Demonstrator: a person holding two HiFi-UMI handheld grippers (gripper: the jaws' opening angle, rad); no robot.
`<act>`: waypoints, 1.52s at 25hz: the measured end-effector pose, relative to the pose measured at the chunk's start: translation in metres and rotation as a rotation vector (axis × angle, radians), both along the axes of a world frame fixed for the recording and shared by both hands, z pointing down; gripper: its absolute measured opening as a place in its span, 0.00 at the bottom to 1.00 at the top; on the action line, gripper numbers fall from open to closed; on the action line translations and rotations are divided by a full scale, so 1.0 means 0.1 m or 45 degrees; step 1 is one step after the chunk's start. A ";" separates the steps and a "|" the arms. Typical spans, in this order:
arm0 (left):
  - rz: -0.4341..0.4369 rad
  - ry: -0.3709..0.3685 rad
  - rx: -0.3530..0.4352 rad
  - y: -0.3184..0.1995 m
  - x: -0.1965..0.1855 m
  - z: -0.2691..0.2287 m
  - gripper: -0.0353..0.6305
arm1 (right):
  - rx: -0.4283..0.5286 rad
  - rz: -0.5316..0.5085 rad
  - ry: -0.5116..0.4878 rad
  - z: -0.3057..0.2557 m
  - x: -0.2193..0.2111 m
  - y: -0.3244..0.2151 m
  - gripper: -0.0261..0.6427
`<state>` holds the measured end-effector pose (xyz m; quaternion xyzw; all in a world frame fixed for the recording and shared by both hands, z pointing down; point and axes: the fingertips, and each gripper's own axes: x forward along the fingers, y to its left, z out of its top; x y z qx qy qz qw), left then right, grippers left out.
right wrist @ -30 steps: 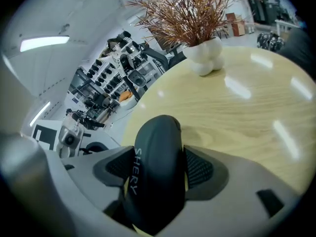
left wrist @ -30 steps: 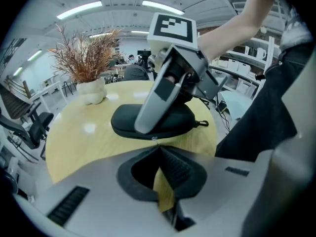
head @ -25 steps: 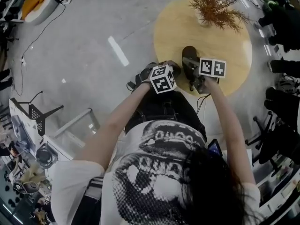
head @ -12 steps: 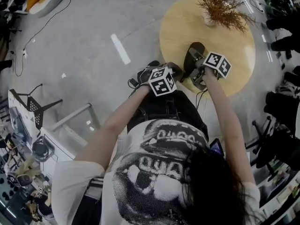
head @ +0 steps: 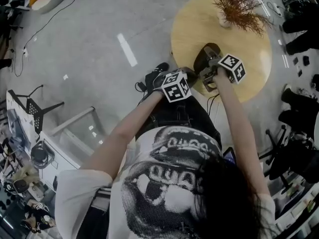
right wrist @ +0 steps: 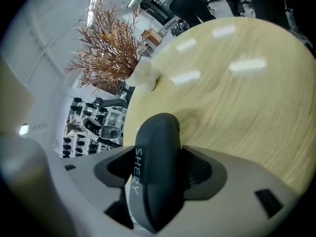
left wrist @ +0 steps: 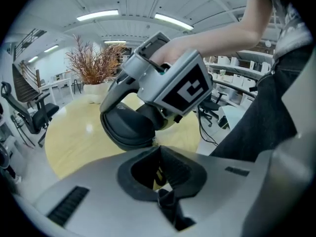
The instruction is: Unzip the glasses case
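Observation:
A dark oval glasses case (right wrist: 157, 172) stands on edge between the pads of my right gripper (right wrist: 159, 164). Its jaws are closing on it, and the pads press its two sides. The case hangs just above the round wooden table (right wrist: 247, 102). In the head view the case (head: 206, 54) is over the table's near edge, with the right gripper (head: 209, 67) behind it. My left gripper (left wrist: 158, 154) meets the case's (left wrist: 129, 127) lower edge. Its jaws are nearly together, pinching a small zipper pull (left wrist: 155, 142). In the head view the left gripper (head: 192, 77) is left of the case.
A dried reddish plant (head: 240, 6) in a white pot stands at the table's (head: 249, 44) far side. Black office chairs (head: 299, 118) crowd the right. My shoe (head: 154, 78) and a cable (head: 214, 103) are on the grey floor by the table's near edge.
The right gripper has rolled, turning the case onto its edge. The left gripper has stayed at the case's near end.

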<state>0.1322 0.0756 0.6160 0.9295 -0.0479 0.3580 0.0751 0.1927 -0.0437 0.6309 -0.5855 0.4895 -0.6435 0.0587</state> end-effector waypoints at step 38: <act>-0.695 0.166 -0.089 -0.28 -1.32 -0.85 0.07 | 0.307 -1.190 0.699 -0.10 -0.31 -0.06 0.55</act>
